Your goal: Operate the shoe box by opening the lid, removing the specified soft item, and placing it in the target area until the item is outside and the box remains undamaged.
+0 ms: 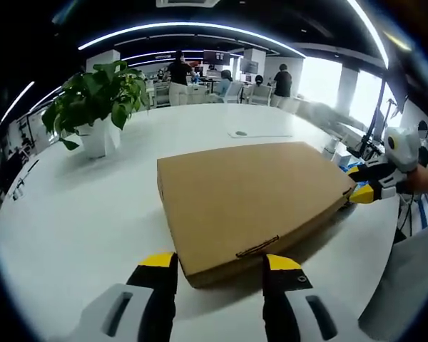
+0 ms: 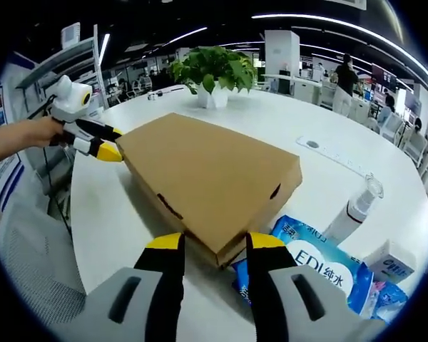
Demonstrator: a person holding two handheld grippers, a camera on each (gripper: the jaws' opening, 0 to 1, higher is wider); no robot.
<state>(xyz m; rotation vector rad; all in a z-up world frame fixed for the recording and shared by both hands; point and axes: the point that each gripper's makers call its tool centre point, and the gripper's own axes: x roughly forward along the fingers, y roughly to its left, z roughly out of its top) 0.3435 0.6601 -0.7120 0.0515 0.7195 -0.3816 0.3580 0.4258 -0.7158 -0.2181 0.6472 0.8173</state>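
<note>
1. Your left hand-held gripper (image 1: 217, 269) has its jaws apart at one edge of the shoe box (image 1: 251, 201); your right hand-held gripper (image 2: 212, 246) is also apart, at a corner.
2. The closed box lies flat on the white desk (image 1: 78, 221).
3. It's probably light, stiff cardboard: lift the lid's edge gently.

The shoe box (image 2: 210, 178) lies shut on the white desk (image 2: 328, 178). The right gripper (image 2: 214, 246) brackets its near corner (jaws apart); the left gripper (image 2: 103, 146) meets its far corner.
</note>
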